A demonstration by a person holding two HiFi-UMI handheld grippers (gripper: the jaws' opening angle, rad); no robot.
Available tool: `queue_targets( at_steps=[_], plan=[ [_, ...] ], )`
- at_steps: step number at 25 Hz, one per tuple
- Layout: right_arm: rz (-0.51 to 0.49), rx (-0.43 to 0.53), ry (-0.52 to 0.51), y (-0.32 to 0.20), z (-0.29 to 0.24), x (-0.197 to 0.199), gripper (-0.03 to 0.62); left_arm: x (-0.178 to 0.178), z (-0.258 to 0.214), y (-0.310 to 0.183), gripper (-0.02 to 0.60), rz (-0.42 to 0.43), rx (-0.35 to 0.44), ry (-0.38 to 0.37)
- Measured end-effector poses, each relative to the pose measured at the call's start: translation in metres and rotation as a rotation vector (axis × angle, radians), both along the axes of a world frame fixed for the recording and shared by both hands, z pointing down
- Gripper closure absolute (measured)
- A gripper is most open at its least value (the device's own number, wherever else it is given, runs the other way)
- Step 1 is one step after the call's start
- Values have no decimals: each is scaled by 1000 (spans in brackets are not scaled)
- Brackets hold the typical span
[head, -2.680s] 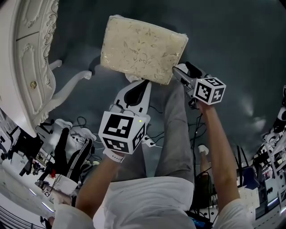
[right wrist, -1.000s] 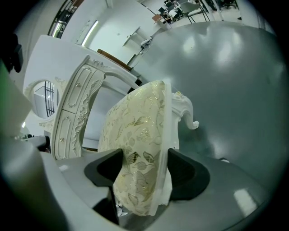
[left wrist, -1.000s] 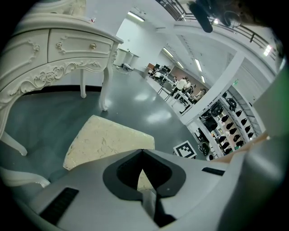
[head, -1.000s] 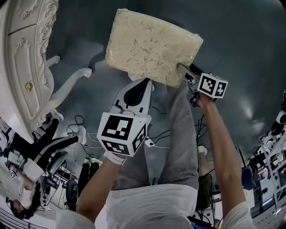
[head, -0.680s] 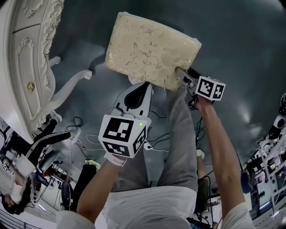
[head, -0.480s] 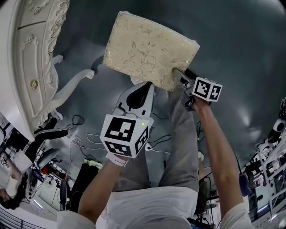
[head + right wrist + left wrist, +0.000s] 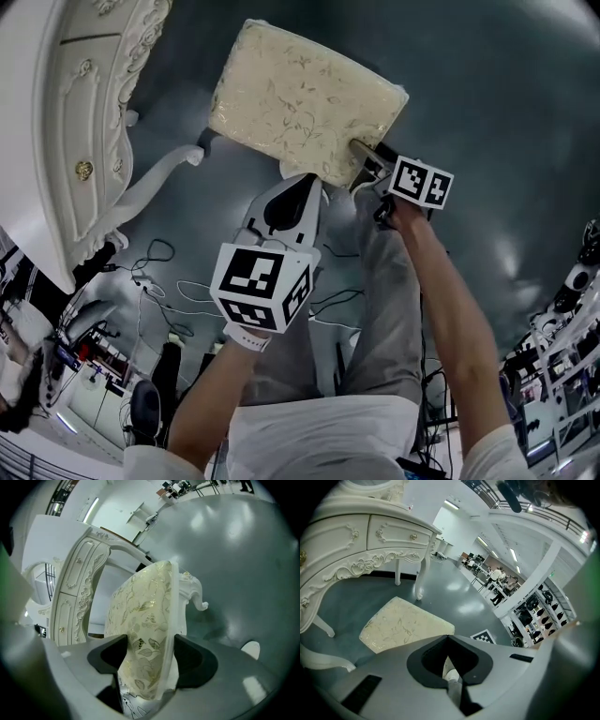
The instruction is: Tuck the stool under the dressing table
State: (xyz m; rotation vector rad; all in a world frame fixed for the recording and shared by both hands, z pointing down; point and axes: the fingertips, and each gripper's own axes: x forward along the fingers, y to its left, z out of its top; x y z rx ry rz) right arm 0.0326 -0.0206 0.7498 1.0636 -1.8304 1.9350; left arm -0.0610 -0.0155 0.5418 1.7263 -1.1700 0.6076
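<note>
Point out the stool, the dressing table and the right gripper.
stool (image 7: 305, 98), head view, middle of the seat.
dressing table (image 7: 89, 112), head view, carved drawer front.
right gripper (image 7: 359, 155), head view, between its jaws at the seat edge.

Definitely not a bedroom, more like a big open lab or test hall with office space at the back. Polished grey floor (image 7: 525, 141) everywhere, shiny enough to mirror the ceiling strip lights (image 7: 451, 504). Loose cables (image 7: 161, 251) sprawled over it at 8 o'clock in the head view, more gear on stands (image 7: 567, 370) crammed in at 4 o'clock. From the left gripper view: desks with people (image 7: 497, 581) way off at 2 o'clock, open racks (image 7: 534, 611) of dark kit at 3 o'clock, a railed upper walkway (image 7: 555, 516) at 1 o'clock. Ornate white dressing table (image 7: 370, 541) standing straight on that bare floor at 10 o'clock.
</note>
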Motion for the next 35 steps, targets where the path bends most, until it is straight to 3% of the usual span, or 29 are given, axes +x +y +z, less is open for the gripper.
queue_targets(
  at_steps=[8,17,35],
  plan=[
    [-2,9,-20,-11,-1,-18,267,-8,1,7,575,-53,-3,-2],
    [-9,9,-27,-47,3,-87,269,-71,10,-14,575,-106,-4,-5],
    [9,19,-34,-80,8,-158,270,-134,26,-15,575,-190,7,-8]
  ],
)
